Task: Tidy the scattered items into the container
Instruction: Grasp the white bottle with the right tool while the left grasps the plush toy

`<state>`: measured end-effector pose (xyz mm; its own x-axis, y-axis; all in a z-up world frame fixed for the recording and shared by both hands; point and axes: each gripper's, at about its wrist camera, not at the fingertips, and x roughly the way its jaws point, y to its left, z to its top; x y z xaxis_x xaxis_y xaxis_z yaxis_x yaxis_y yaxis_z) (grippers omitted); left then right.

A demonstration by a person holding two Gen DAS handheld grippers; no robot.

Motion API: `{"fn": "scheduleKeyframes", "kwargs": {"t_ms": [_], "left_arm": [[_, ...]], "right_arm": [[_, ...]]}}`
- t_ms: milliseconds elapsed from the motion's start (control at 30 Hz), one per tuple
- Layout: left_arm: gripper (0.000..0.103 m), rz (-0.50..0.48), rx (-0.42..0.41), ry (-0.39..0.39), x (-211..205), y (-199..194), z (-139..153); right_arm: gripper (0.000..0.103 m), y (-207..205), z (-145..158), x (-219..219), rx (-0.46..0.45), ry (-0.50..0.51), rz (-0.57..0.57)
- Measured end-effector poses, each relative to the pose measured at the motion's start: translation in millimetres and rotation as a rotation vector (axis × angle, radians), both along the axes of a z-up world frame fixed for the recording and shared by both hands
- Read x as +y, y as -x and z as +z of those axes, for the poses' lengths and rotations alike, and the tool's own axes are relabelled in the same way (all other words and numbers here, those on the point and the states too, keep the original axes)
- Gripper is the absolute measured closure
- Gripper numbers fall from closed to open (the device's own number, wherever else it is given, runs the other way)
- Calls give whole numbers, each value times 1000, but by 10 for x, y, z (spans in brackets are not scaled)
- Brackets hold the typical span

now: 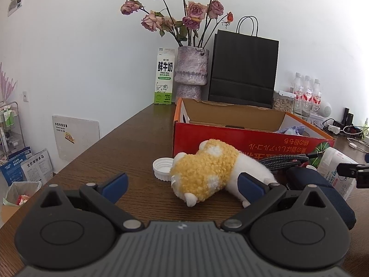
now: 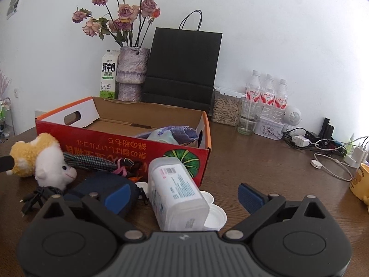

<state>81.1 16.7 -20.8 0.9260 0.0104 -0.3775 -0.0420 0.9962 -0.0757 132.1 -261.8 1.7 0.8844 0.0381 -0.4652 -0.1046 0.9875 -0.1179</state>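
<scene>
My left gripper (image 1: 183,185) is wide open, with the plush sheep (image 1: 207,173) lying between its fingers on the table, just near the red box (image 1: 230,136). My right gripper (image 2: 183,196) is wide open too, around the white bottle (image 2: 176,194) lying on its side. The bottle is smooth and round, so it could slip or roll. The sheep is squishy, so I might pinch only fluff and drop it.
</scene>
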Motion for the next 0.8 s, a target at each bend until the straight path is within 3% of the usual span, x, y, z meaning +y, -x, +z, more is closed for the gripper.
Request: {"fn": "scheduleKeyframes", "kwargs": {"t_ms": [67,133,167,200,633,800], "left_arm": [[0,-1,2,1,0,0,0],[0,-2,4,3,1,-1,-1],[0,-2,6,4,1,-4,-1],[0,-2,7,5,0,-6,-2],[0,16,22,7,4,-18,-12],[0,-16,21,-45,-78,-23,-2]], "right_arm": [[17,-130,-56,12,43,-10,6],[33,-194,-118,20,78,-25,17],[55,-195,-138,17,85,-35,21],[63,-176,-151,4,88,-61,35],[64,269,-96,-48,15,-143,36],[63,289,-142,-6,15,-129,28]]}}
